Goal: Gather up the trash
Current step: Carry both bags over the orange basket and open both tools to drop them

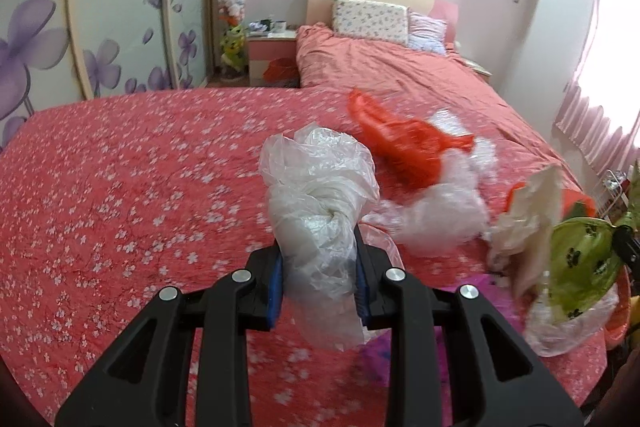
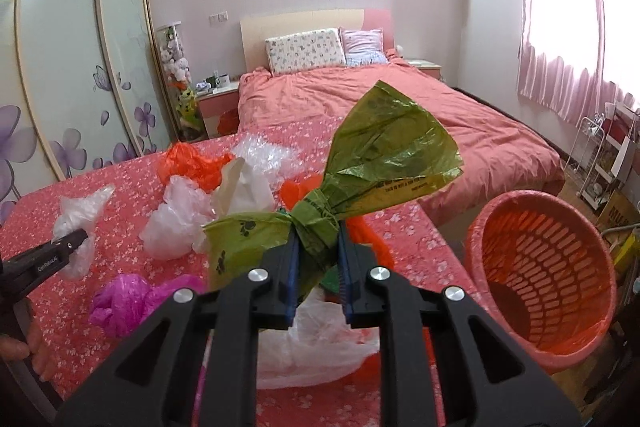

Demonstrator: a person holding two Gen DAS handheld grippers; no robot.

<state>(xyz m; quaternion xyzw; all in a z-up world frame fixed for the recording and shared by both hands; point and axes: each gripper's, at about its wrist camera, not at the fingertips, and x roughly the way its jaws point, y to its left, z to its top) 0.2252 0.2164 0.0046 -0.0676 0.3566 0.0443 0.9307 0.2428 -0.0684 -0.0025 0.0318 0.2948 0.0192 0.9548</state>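
Note:
My left gripper is shut on a knotted clear plastic bag and holds it above the red flowered cover. It also shows in the right wrist view at the left. My right gripper is shut on a knotted green plastic bag, lifted above the cover; the green bag also shows in the left wrist view. An orange basket stands to the right, lined with a red bag and tilted toward me. Loose bags lie on the cover: orange, clear, magenta.
A bed with a salmon duvet and pillows lies beyond the cover. A wardrobe with purple flowers is on the left. A wire rack stands under the pink curtains at right. A nightstand sits beside the bed.

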